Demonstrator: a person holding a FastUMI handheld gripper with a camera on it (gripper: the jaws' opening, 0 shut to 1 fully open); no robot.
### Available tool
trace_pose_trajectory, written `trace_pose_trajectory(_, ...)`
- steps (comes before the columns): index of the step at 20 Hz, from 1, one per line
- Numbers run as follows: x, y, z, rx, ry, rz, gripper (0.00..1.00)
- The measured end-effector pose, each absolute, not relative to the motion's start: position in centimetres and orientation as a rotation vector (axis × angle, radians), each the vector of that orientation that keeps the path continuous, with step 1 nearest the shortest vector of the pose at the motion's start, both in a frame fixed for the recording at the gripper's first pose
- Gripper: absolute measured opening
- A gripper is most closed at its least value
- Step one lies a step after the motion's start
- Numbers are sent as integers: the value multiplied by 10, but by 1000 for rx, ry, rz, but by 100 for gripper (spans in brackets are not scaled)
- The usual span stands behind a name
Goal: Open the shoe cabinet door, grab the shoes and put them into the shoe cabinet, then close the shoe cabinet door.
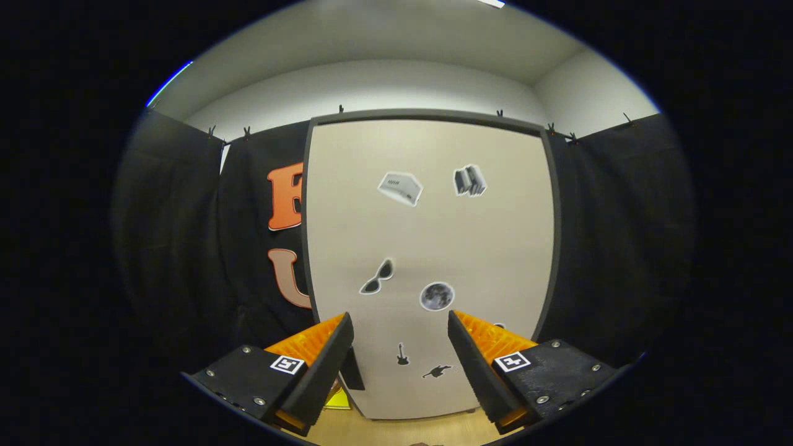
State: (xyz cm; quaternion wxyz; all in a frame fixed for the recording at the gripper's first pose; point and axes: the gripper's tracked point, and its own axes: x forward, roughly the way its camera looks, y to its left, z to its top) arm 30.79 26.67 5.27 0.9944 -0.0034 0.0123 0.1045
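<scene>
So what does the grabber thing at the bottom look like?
The hand-held gripper has two wedge-shaped fingers with ridged inner faces. Each sits on a flat black block held by small silver screws. On top of each block is a little square black-and-white marker, like a puzzle code. The fingers stand apart, holding nothing.

walls: black cloth (626, 235) hung on clips, white wall (365, 87) above
floor: light wood (396, 430)
ceiling: white (384, 31)

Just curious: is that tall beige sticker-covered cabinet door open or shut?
Shut: the beige cabinet door sits flat within its dark frame. The gripper is open before it.
</scene>
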Motion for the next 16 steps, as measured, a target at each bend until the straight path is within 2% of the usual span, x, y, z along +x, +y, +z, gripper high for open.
trace_pose_trajectory(9,183,143,144,-107,-119,31,95)
trace_pose_trajectory(16,133,126,149,-91,-139,11,96)
